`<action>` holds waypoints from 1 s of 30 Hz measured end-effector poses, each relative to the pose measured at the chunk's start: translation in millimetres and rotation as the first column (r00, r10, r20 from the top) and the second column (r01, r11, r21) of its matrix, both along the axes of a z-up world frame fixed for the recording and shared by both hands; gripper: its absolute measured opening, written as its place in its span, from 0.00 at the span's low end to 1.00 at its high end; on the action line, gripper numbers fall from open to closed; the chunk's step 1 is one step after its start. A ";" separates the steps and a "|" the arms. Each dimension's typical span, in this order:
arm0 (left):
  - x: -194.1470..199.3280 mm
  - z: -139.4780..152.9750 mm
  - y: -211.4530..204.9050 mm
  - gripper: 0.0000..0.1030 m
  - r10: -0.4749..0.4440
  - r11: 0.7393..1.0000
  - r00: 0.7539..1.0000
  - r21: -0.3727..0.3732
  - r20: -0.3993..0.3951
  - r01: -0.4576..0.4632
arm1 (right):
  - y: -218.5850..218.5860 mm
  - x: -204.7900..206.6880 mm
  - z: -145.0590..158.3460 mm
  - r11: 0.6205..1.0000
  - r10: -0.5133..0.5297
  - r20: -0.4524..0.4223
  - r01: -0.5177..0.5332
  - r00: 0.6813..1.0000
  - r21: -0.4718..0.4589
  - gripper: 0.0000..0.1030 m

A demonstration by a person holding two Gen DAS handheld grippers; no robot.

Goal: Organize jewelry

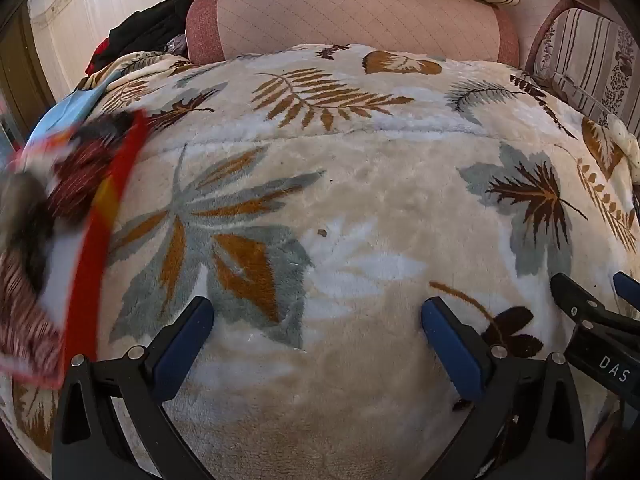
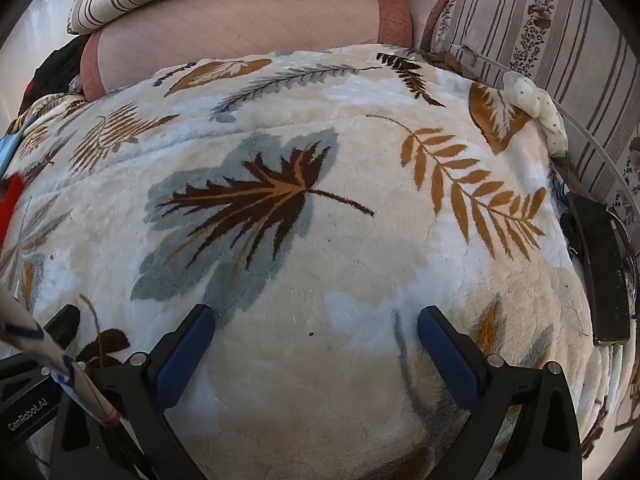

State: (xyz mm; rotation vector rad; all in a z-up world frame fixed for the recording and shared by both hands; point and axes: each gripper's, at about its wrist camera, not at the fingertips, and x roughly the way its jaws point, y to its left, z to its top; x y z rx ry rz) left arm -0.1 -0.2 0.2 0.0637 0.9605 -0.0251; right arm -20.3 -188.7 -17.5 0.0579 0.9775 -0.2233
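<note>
No jewelry shows clearly in either view. My left gripper (image 1: 318, 312) is open and empty above a fleece blanket with a leaf print (image 1: 360, 184). My right gripper (image 2: 316, 320) is open and empty above the same blanket (image 2: 360, 240); it also shows at the right edge of the left wrist view (image 1: 592, 292). A blurred red and patterned object (image 1: 92, 248) passes at the left of the left wrist view; I cannot tell what it is. A red patch (image 2: 10, 196) shows at the left edge of the right wrist view.
A pink quilted cushion (image 1: 352, 20) and striped pillows (image 2: 560, 60) lie behind the blanket. A black flat object (image 2: 600, 272) lies at the blanket's right edge. A white polka-dot cloth item (image 2: 540, 108) lies near the far right. Dark clothes (image 1: 148, 32) are heaped at the back left.
</note>
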 end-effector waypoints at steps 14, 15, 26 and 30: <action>0.1 -1.0 -2.7 1.00 0.000 1.000 1.000 0.001 -0.006 0.000 | 0.1 -0.1 0.2 1.000 0.000 0.010 0.000 1.000 0.007 1.00; 2.5 -0.8 -2.4 1.00 0.000 1.000 1.000 -0.003 -0.009 0.000 | 0.0 -0.2 0.2 1.000 0.001 0.009 -0.001 1.000 0.007 1.00; 5.0 -4.3 -12.4 1.00 0.000 1.000 1.000 0.001 -0.006 0.000 | 0.9 -1.9 1.9 1.000 0.008 0.008 -0.008 1.000 0.017 1.00; 7.3 -3.8 -12.6 1.00 0.000 1.000 1.000 -0.002 -0.006 0.000 | -0.3 -2.2 2.0 1.000 0.014 0.005 -0.014 1.000 0.022 1.00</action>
